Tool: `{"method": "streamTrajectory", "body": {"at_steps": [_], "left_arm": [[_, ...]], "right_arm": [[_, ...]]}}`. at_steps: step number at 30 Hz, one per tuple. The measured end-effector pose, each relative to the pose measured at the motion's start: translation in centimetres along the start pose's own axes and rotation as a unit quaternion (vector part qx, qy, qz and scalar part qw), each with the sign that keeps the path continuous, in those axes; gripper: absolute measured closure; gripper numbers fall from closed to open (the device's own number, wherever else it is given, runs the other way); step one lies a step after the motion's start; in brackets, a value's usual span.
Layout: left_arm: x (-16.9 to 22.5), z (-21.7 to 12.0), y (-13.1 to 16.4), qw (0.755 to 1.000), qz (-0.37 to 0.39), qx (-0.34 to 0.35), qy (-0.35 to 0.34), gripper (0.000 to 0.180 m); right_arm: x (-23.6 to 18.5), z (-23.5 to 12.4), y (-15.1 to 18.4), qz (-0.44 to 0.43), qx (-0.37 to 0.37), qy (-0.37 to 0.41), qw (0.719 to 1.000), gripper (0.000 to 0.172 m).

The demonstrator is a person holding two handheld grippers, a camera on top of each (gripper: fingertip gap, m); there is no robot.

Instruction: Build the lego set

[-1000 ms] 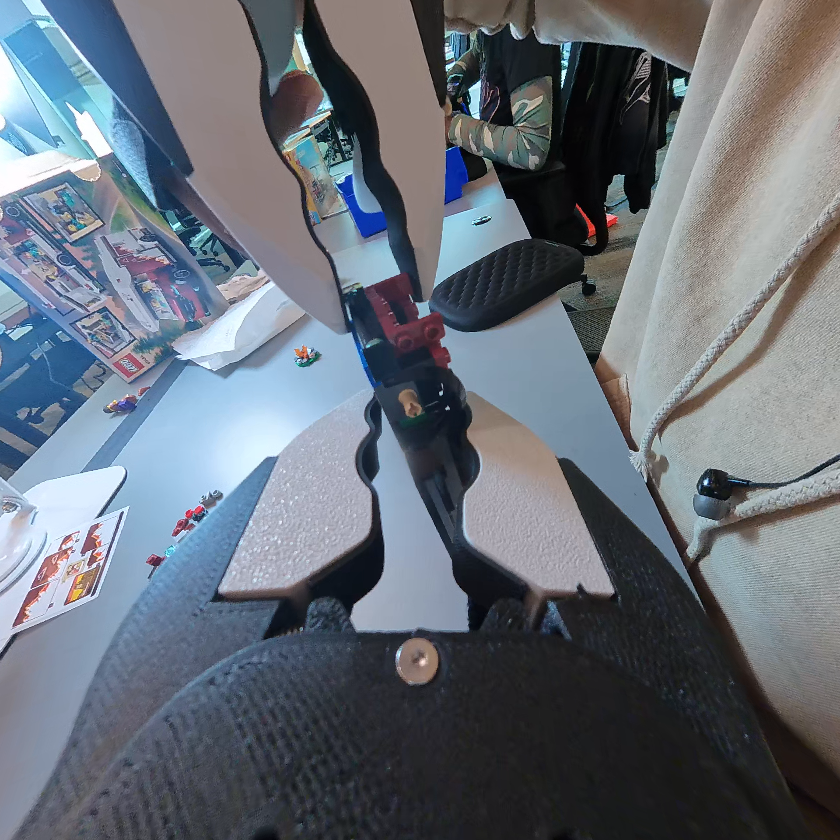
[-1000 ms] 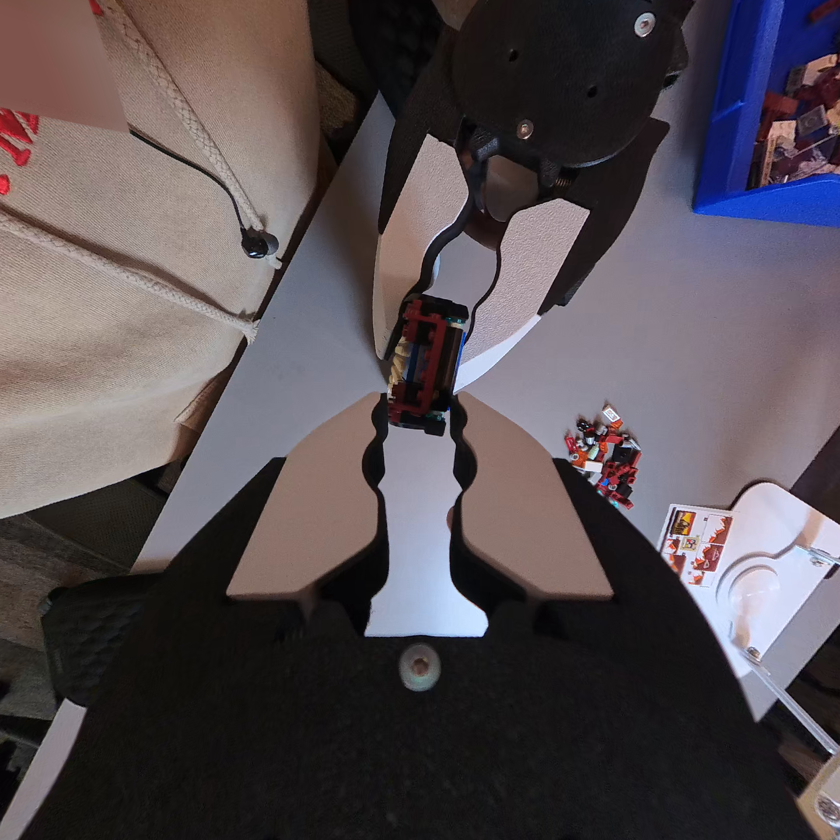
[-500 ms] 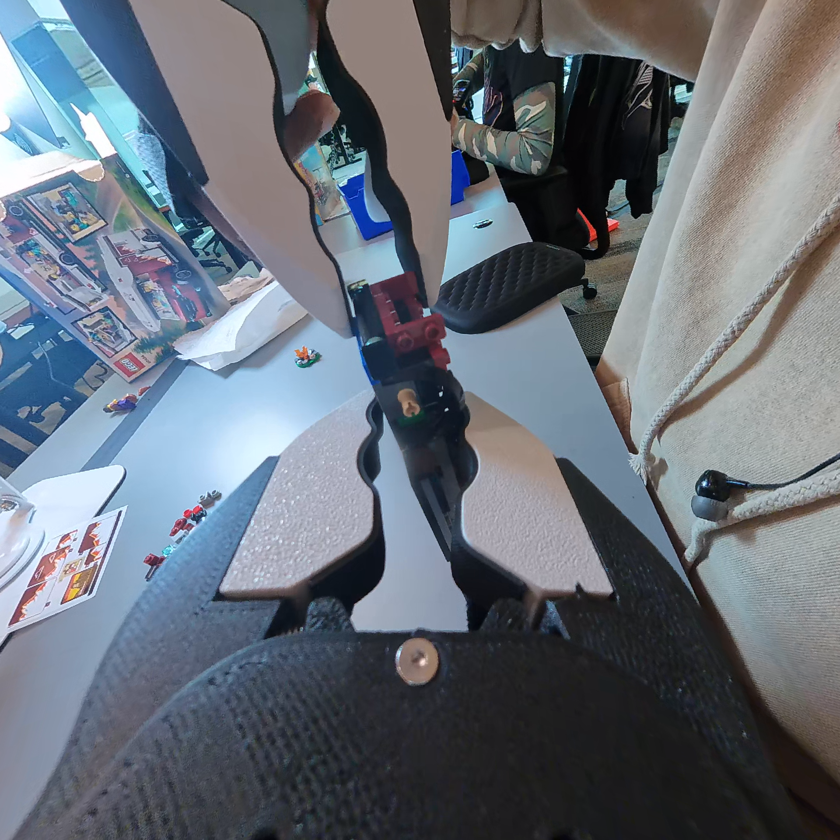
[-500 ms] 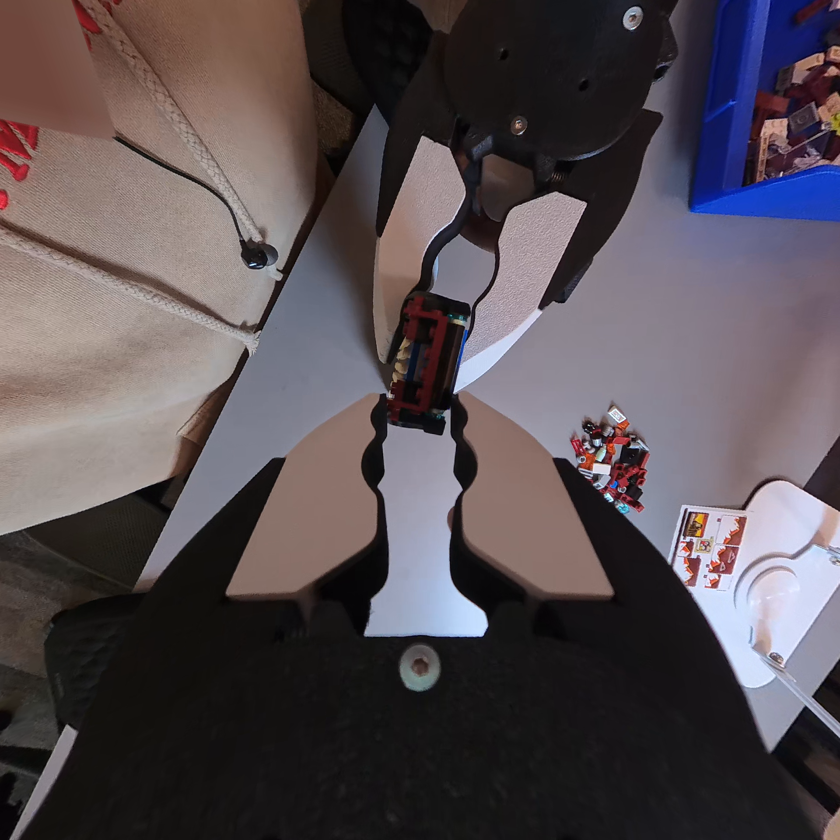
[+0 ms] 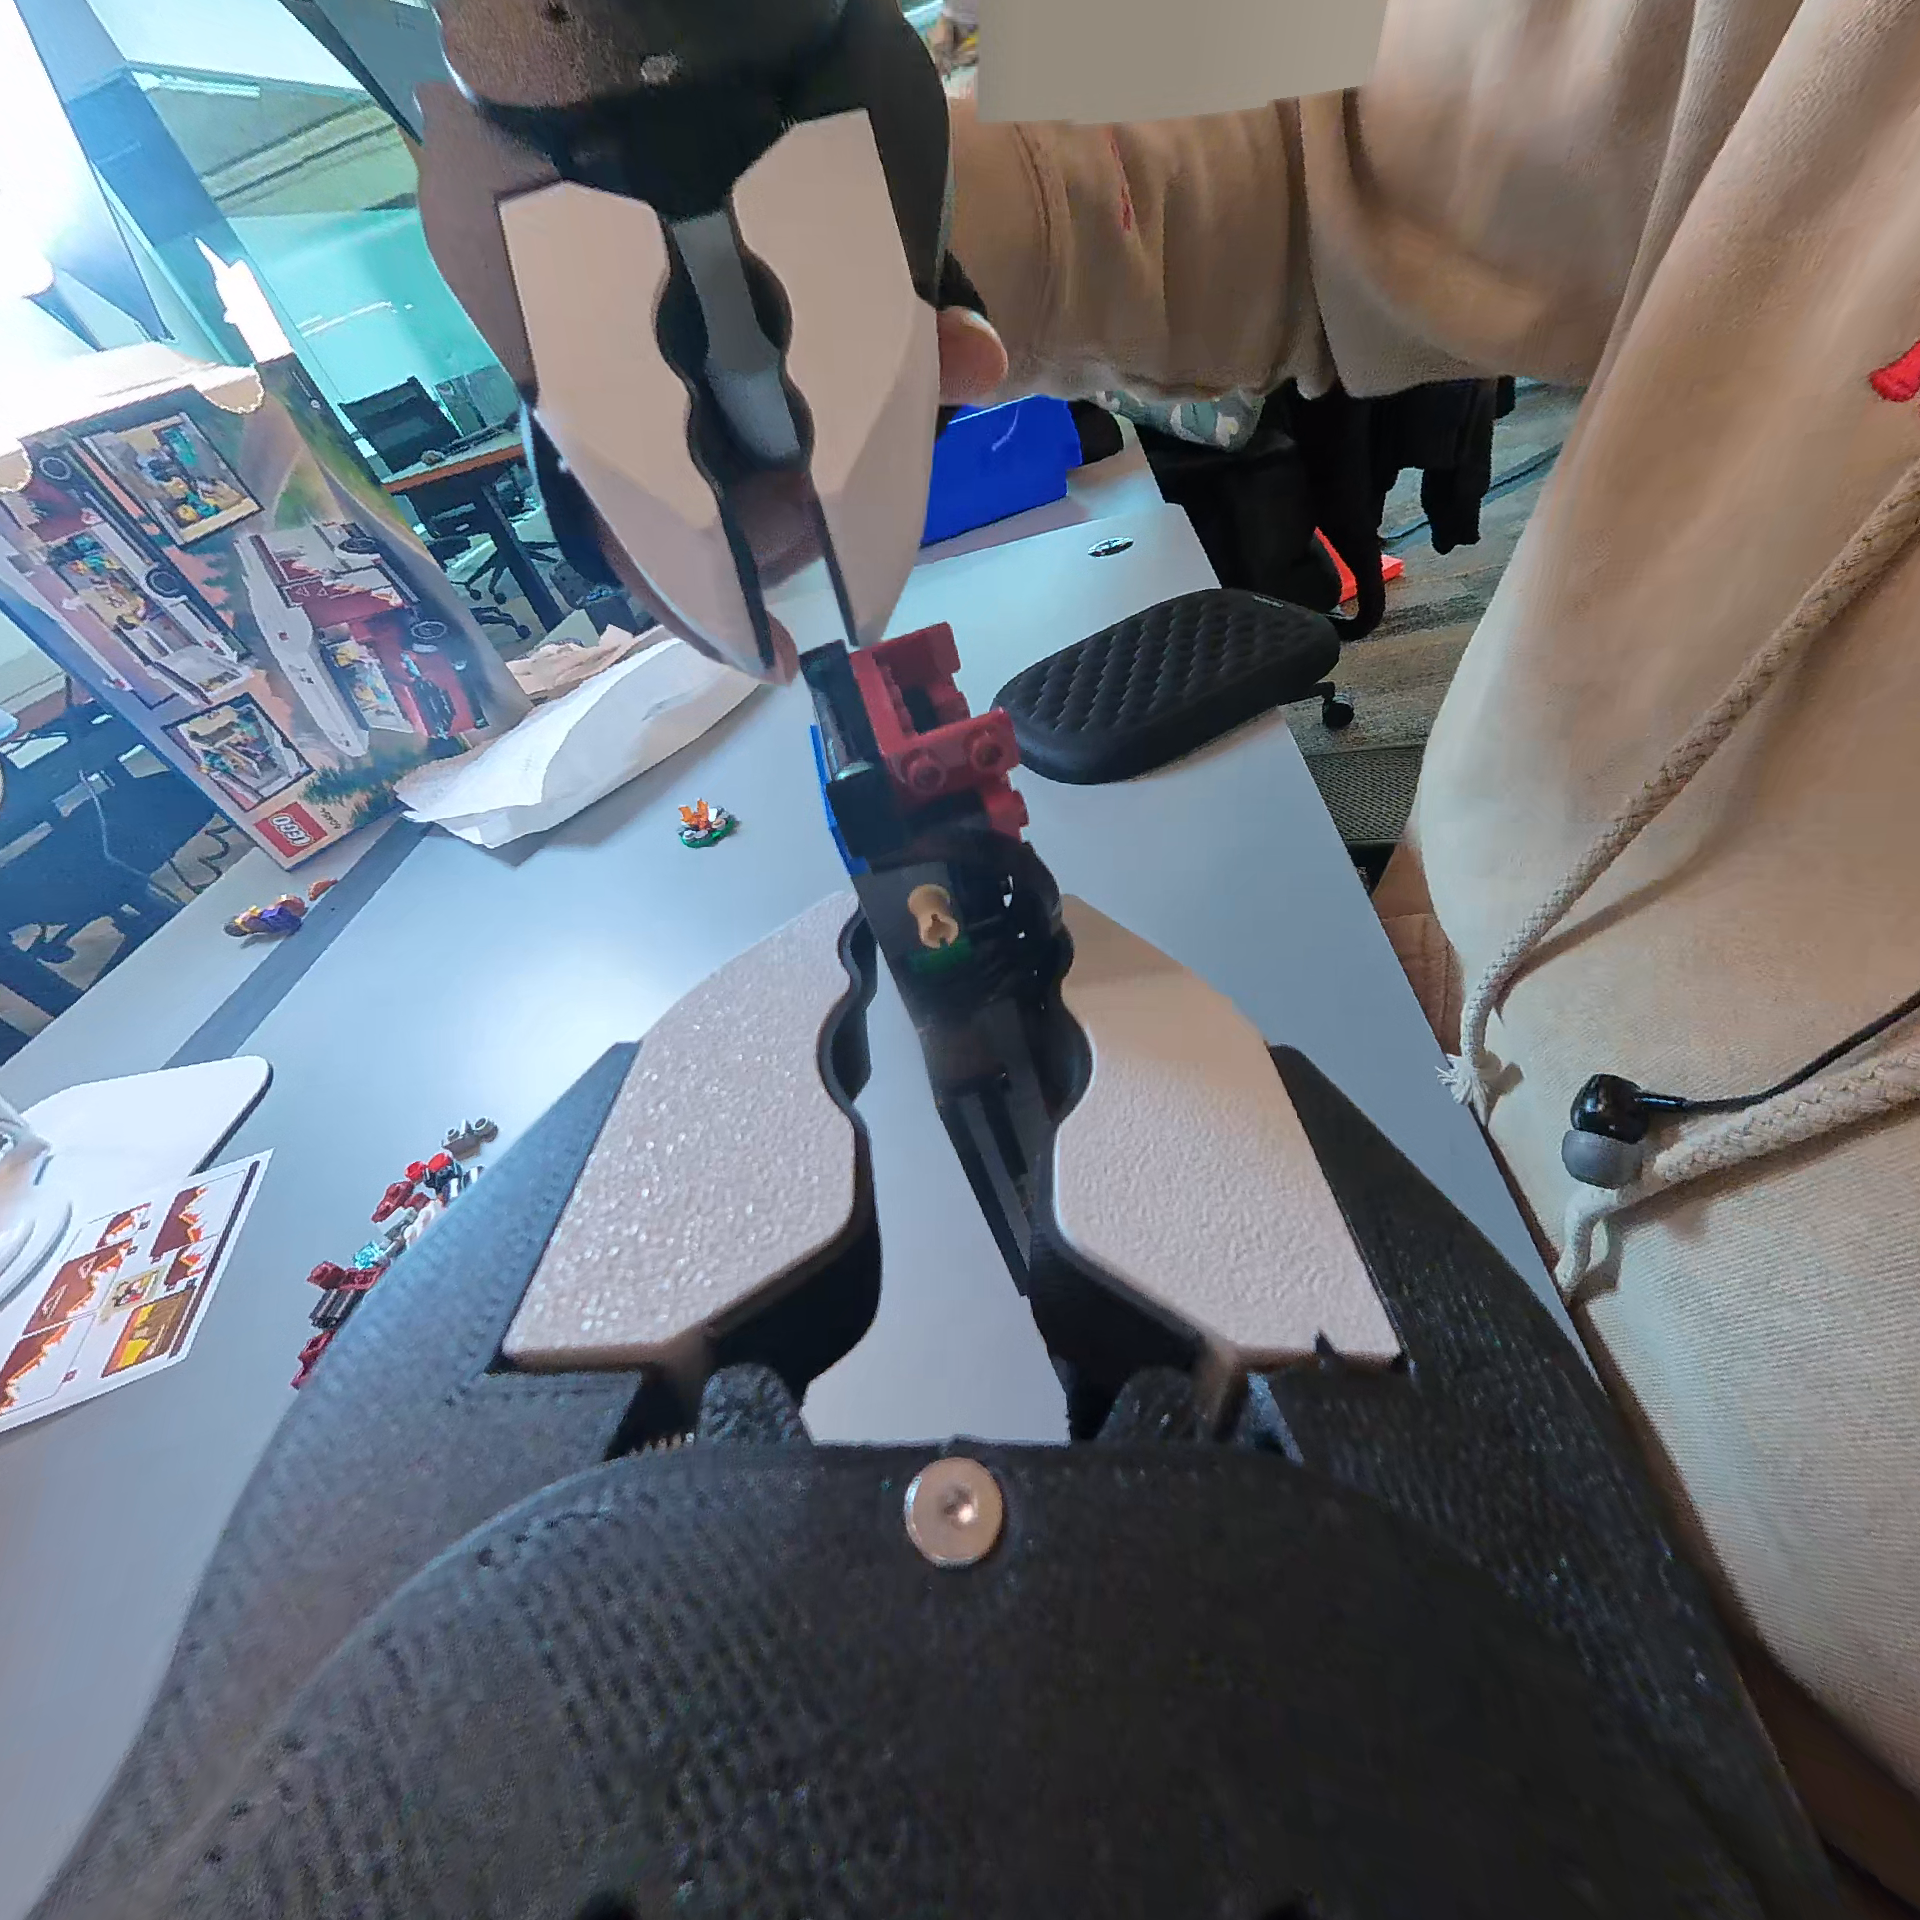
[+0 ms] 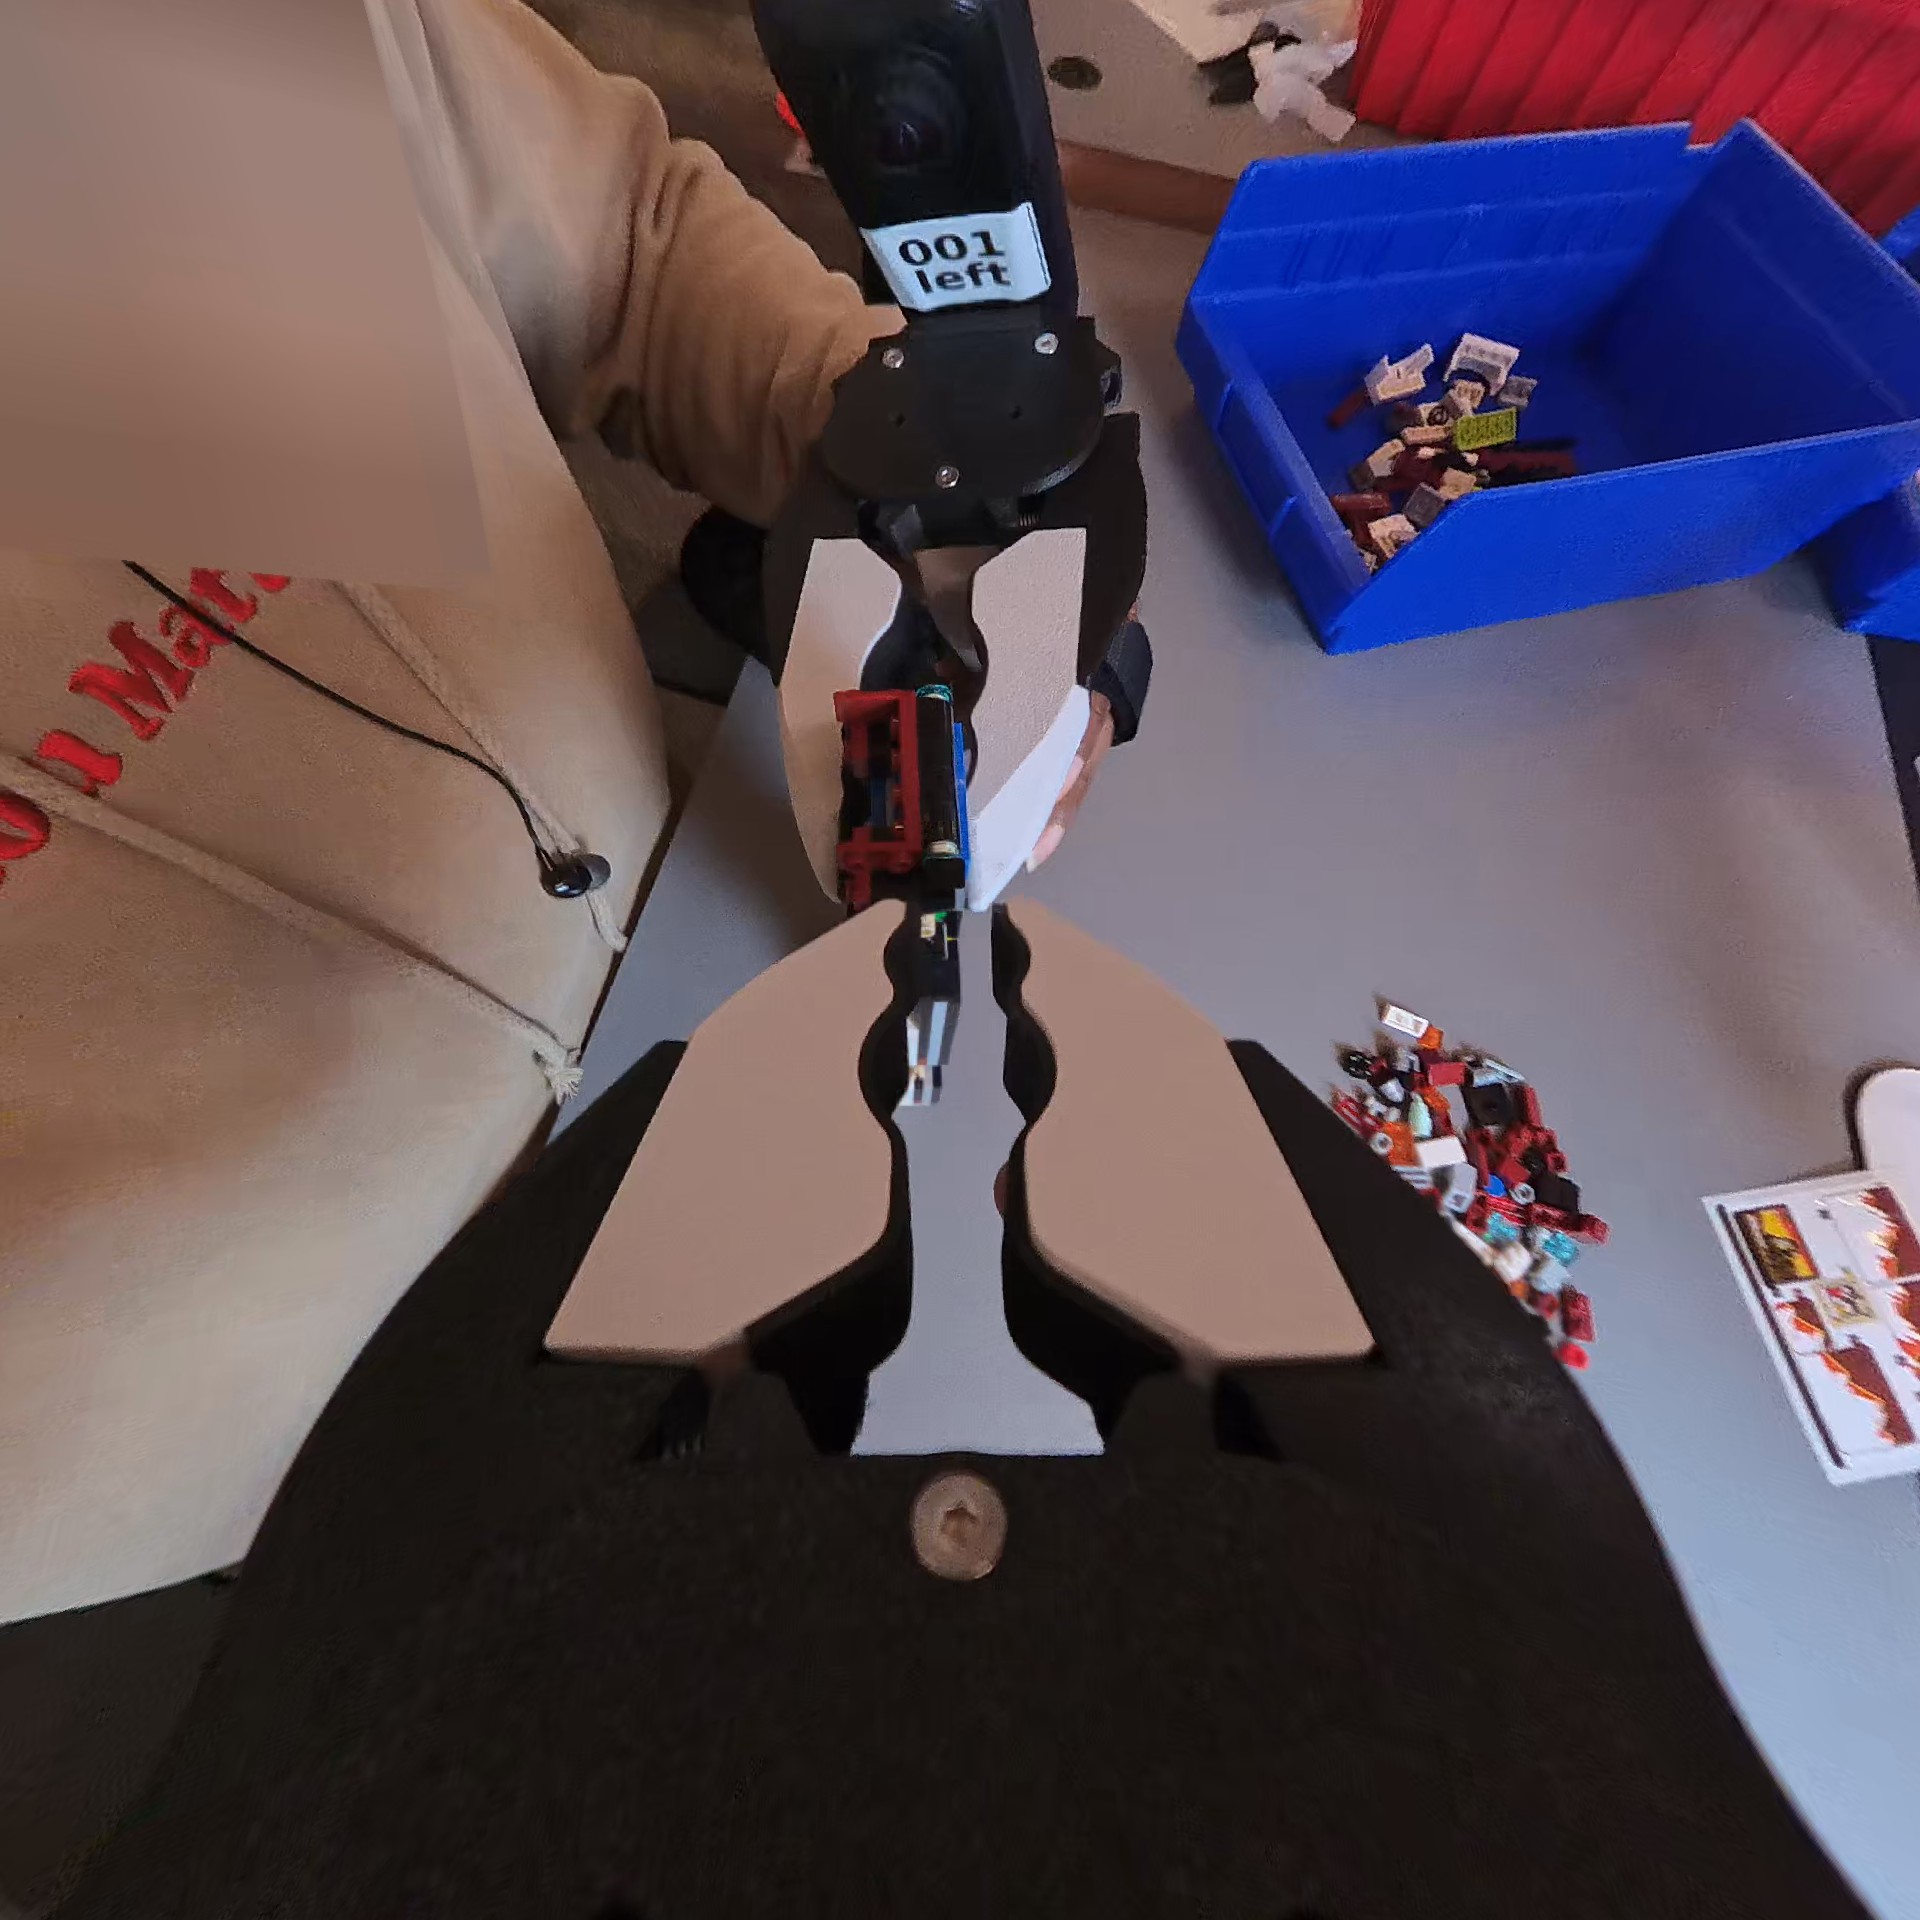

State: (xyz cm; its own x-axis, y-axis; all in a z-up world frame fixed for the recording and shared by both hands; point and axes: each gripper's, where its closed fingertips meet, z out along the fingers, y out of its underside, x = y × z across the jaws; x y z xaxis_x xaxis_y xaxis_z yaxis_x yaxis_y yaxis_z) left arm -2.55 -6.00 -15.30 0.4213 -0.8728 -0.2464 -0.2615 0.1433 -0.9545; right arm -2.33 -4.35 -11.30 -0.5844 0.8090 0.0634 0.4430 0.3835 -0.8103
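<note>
My left gripper (image 5: 956, 920) is shut on a brick model (image 5: 925, 727) of red, black and blue parts and holds it above the grey table (image 5: 582, 987). The model sticks out past the fingertips. It also shows in the right wrist view (image 6: 878, 790), between the left gripper's fingers (image 6: 810, 748). My right gripper (image 6: 948, 909) hangs over the model's far end with its jaws narrow. A black and grey part of the model (image 6: 928, 997) shows between its fingers, with a visible gap to the right pad. In the left wrist view its tips (image 5: 808, 646) sit at the model's upper corner.
A blue bin (image 6: 1558, 592) with loose bricks stands at the back. A pile of small bricks (image 6: 1475, 1164) and a picture sheet (image 6: 1839, 1309) lie to the right. A printed box (image 5: 208, 582), a white bag (image 5: 582, 738) and a black padded armrest (image 5: 1164, 675) ring the table. A person in a beige hoodie (image 5: 1662, 935) is close by. There is about 5 cm between the tips of the two grippers.
The right gripper, whose fingers flanked the model's end, has drawn back off it, and its jaws have narrowed. The left gripper kept its hold and barely moved.
</note>
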Motion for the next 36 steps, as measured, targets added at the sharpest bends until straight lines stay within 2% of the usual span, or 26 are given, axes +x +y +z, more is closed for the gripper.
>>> {"method": "streamTrajectory", "body": {"at_steps": [11, 17, 24, 30, 33, 36], "left_arm": [[-0.1, 0.2, 0.1, 1.000, -0.005, -0.003, -0.002, 0.152], [0.0, 0.1, 0.0, 1.000, -0.026, 0.006, 0.010, 0.153], [0.1, 0.1, 0.0, 0.999, -0.044, 0.013, 0.024, 0.154], [0.0, 0.1, 0.0, 0.997, -0.059, 0.022, 0.034, 0.154], [0.0, 0.1, 0.0, 0.997, -0.059, 0.024, 0.035, 0.155], [0.0, 0.1, 0.0, 0.997, -0.057, 0.023, 0.035, 0.155]], "right_arm": [[-0.3, 0.7, -0.2, -0.008, 0.022, -0.018, 1.000, 0.164], [-0.4, 0.6, -0.4, -0.105, 0.019, 0.051, 0.993, 0.164], [-0.5, 0.4, -0.5, -0.232, -0.004, 0.145, 0.962, 0.164], [-0.4, 0.2, -0.4, -0.303, -0.037, 0.172, 0.937, 0.164], [-0.6, 0.2, -0.4, -0.273, -0.029, 0.153, 0.949, 0.162], [-1.1, -0.1, -0.8, -0.163, 0.020, 0.086, 0.983, 0.154]]}}
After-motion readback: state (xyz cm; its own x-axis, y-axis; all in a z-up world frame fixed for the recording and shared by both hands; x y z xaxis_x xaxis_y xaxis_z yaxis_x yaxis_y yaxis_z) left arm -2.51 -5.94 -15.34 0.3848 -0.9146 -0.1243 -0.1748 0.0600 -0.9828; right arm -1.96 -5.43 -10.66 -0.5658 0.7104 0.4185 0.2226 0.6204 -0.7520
